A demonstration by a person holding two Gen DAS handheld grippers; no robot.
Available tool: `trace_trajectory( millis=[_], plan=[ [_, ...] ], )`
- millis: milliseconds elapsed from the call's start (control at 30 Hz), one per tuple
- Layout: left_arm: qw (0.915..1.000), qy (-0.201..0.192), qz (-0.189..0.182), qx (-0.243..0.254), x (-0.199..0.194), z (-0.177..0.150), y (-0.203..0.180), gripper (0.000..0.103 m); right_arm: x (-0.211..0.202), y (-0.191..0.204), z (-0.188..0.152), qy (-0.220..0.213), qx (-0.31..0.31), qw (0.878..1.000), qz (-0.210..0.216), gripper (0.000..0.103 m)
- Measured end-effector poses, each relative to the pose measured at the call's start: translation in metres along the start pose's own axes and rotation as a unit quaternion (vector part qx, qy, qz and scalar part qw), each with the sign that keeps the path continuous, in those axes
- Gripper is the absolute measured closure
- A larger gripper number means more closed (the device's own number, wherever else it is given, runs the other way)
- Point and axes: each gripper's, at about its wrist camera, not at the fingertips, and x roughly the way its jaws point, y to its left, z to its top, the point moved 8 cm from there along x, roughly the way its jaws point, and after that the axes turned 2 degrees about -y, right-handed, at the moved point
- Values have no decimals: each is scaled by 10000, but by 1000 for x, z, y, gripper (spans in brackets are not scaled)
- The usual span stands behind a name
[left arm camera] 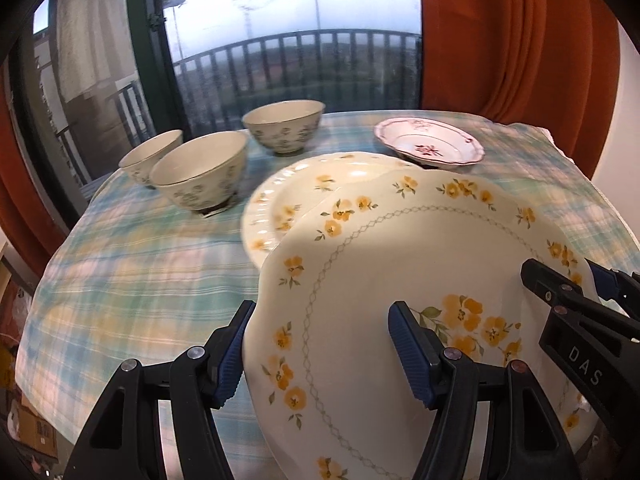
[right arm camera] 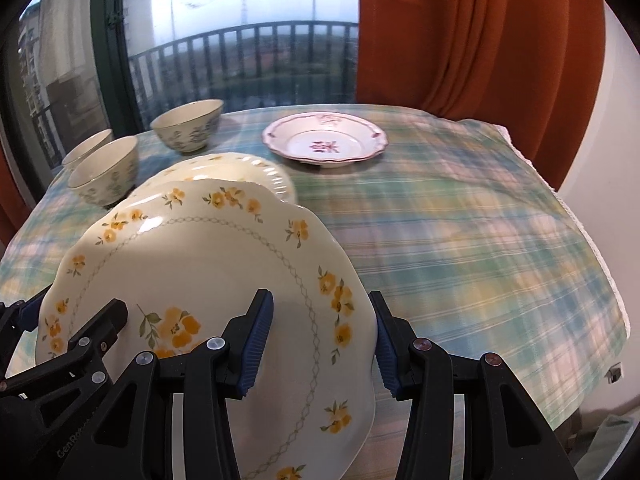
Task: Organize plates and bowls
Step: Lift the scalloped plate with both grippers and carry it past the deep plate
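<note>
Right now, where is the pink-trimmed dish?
The pink-trimmed dish sits alone on the plaid tablecloth at the far side near the orange curtain, right of the three bowls and beyond the yellow-flowered plates.

Probably a home: curtains (right arm camera: 460, 40), balcony window (left arm camera: 296, 40), tablecloth (right arm camera: 480, 240).

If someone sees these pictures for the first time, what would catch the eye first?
First, the large yellow-flowered plate, tilted in the foreground with the left gripper and right gripper each straddling an edge. Behind it lies a matching plate on the plaid tablecloth; three floral bowls stand far left, a pink-rimmed dish far right.
</note>
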Motion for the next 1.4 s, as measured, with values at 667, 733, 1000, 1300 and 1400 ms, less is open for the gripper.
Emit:
trace_trajectory(
  millis=[667, 733, 1000, 1300, 1400],
  plan=[
    [9979, 233, -427, 423, 29, 6, -99, 35, 29, -98, -3, 117, 309, 9991, -257, 52],
    [9976, 230, -474, 444, 29, 8, -104, 35, 33, -106, -5, 177, 353, 9988, -280, 52],
    [9958, 382, -651, 514, 37, 8, -131, 35, 43, -134, -12, 275, 533, 9973, -429, 52],
    [9955, 480, -667, 472, 49, 6, -149, 35, 48, -158, -17, 324, 596, 9960, -579, 52],
    [9960, 488, -616, 432, 51, 8, -149, 35, 53, -159, -18, 403, 661, 9953, -589, 52]
  ],
)
